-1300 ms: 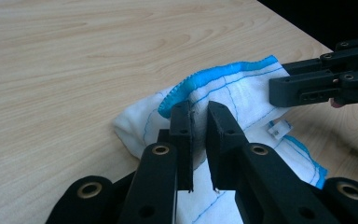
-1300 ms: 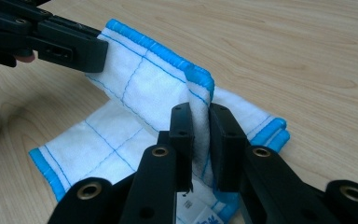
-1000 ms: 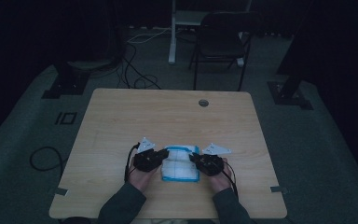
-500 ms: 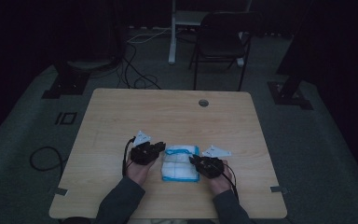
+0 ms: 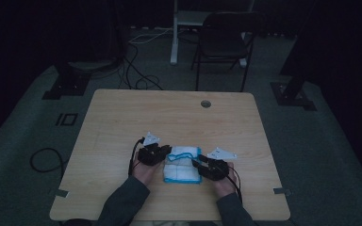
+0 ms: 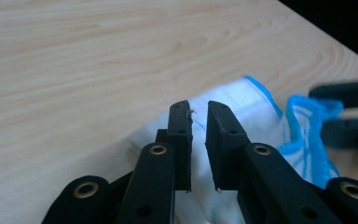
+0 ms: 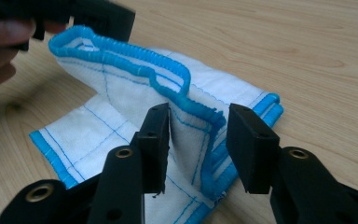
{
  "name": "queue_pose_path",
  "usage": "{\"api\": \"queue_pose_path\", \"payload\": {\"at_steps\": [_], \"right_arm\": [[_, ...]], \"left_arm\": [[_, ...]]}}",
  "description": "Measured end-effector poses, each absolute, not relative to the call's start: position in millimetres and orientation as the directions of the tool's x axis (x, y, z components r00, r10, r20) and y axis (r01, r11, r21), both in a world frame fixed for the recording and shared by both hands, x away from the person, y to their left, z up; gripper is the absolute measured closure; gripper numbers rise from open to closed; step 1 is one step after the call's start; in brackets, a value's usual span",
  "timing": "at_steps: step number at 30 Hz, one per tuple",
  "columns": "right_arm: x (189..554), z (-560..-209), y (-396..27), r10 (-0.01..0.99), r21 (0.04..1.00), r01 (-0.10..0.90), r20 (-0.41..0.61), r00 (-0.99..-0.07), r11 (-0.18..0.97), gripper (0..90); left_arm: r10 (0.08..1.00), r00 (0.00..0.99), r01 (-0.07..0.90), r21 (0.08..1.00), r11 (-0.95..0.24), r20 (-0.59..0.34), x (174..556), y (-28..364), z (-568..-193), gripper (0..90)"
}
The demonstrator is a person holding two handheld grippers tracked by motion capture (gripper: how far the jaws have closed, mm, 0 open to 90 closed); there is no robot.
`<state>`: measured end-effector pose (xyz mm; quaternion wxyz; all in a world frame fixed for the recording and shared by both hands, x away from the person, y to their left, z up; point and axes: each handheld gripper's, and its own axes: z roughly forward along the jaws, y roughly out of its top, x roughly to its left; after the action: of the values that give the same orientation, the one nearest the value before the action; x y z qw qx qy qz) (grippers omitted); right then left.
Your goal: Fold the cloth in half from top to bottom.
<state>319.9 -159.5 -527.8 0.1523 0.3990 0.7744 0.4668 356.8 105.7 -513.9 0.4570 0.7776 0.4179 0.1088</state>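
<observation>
**White cloth with blue trim, folded between two pairs of tongs**

White fabric edged in bright blue, the cloth [image 5: 183, 165] lies folded on the near half of the pale wooden table [image 5: 122, 113], just ahead of the person's two hands. The left gripper [image 5: 162, 153] sits at the cloth's left edge. Seen in its own view, the left gripper [image 6: 199, 122] has its jaws drawn nearly together with a slim gap between them, poised over the white cloth [image 6: 242, 107]; I cannot tell whether they pinch any fabric. The right gripper [image 5: 199, 162] rests at the cloth's right edge. Its jaws have just been opening, and in its own view the right gripper [image 7: 198, 126] stands apart, with a raised blue-hemmed fold of the cloth [image 7: 121, 93] standing loose between the pads, pressed by neither. Beyond the table a dark chair [image 5: 224, 44] stands on the floor.
</observation>
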Motion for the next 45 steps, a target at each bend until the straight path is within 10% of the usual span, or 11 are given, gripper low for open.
{"api": "queue_pose_path", "payload": {"at_steps": [45], "right_arm": [[295,-539,-169,0.781,0.789,0.517,0.078,-0.620,0.332,58.2]], "left_arm": [[0.741,0.657,0.527,0.787,-0.321,-0.138,296,123,-540,74.1]]}}
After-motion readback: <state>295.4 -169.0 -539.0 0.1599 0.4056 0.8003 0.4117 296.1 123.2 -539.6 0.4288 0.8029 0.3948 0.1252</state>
